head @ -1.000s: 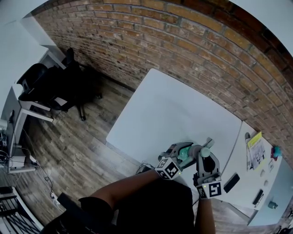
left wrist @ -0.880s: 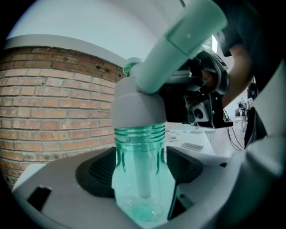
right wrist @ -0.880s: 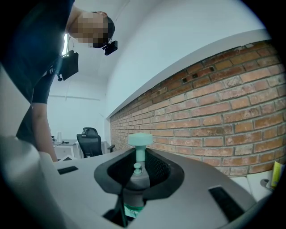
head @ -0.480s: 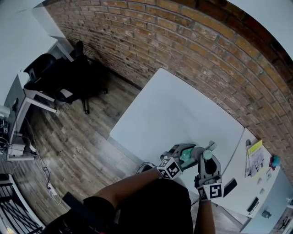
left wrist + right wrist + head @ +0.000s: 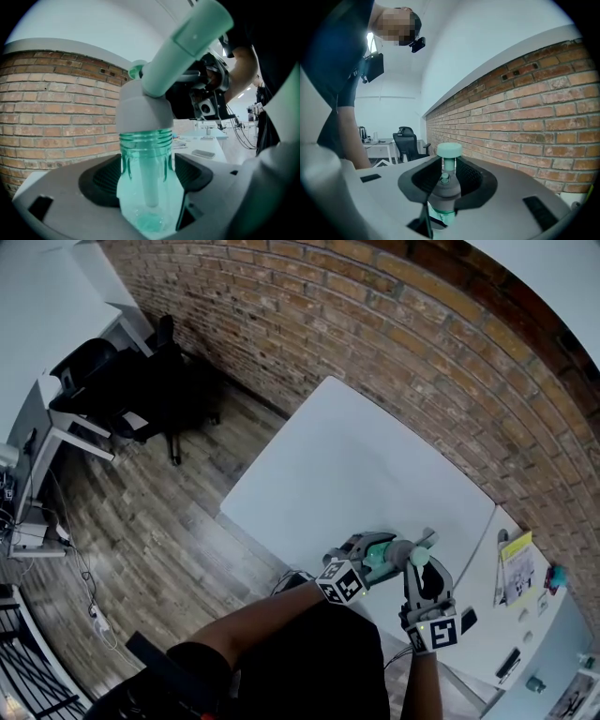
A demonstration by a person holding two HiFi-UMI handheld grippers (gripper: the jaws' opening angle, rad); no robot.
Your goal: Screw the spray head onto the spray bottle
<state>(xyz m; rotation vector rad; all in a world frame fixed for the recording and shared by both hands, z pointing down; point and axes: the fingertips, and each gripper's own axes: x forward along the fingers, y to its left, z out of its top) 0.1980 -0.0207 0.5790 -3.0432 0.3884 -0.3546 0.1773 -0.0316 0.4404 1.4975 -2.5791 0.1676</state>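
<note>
A translucent teal spray bottle (image 5: 146, 187) is upright between my left gripper's (image 5: 145, 176) jaws, which are shut on its body. The spray head's grey collar (image 5: 143, 112) sits on the bottle's threaded neck, its mint nozzle slanting up to the right and its dip tube hanging inside. My right gripper (image 5: 443, 180) is shut on that grey collar (image 5: 444, 187); its jaws have just been opening slightly with the collar still between them. In the head view both grippers, left (image 5: 373, 555) and right (image 5: 420, 564), meet over the white table's (image 5: 356, 465) near edge.
A brick wall (image 5: 422, 343) runs behind the table. A second white table (image 5: 487, 615) at the right carries a yellow booklet (image 5: 517, 559) and small dark items. A black office chair (image 5: 122, 395) stands on the wooden floor at the left.
The head view shifts a little. Both grippers, the bottle and the spray head stay at the same spot by the table's near edge.
</note>
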